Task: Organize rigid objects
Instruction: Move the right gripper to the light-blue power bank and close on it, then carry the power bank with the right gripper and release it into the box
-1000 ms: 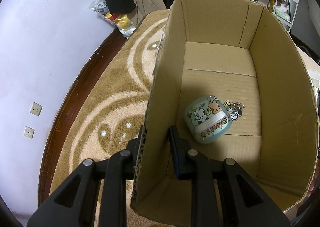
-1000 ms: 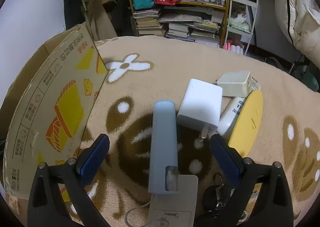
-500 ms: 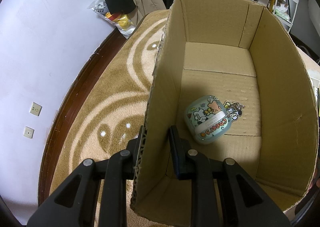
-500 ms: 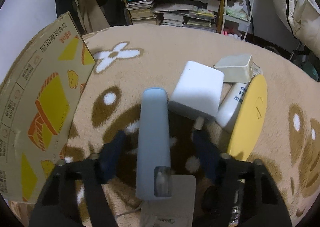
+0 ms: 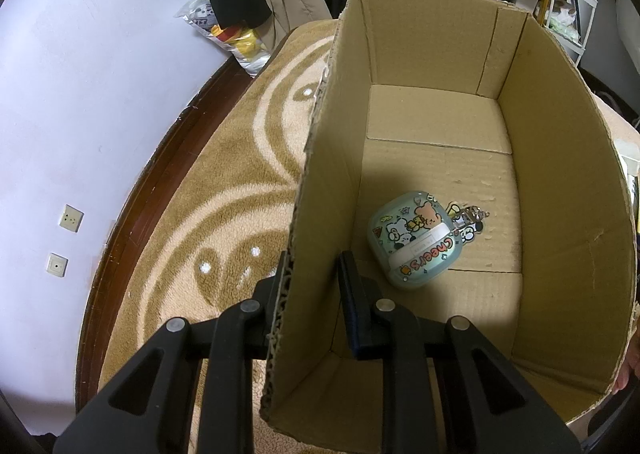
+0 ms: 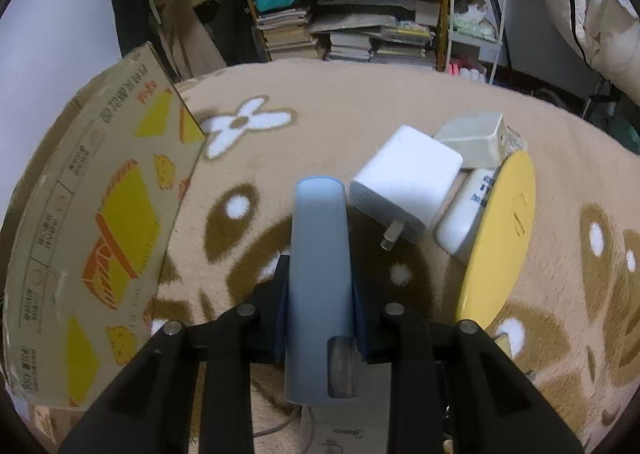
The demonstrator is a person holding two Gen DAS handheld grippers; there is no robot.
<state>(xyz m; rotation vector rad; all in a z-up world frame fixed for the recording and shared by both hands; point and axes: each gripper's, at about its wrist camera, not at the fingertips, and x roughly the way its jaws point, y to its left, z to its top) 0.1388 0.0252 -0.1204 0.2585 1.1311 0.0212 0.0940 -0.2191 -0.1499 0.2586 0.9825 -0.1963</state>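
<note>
An open cardboard box [image 5: 568,182] stands on the patterned rug. My left gripper [image 5: 312,274] is shut on its left wall, one finger outside and one inside. On the box floor lies a teal cartoon-printed case [image 5: 416,240] with a small keychain charm [image 5: 468,218]. In the right wrist view, my right gripper [image 6: 318,266] is shut on a long grey-blue cylindrical device [image 6: 318,254], held lengthwise between the fingers. The box's printed outer side [image 6: 96,230] stands at the left of that view.
On the rug right of the held device lie a white charger plug [image 6: 408,182], a beige box [image 6: 474,140], a white bottle [image 6: 464,222] and a yellow disc [image 6: 500,238]. A white flat device with a cable [image 6: 340,430] lies beneath. Bookshelves and clothes stand behind.
My right gripper closed from wide open onto the grey-blue device and moved in around it. The left gripper and the box have not moved.
</note>
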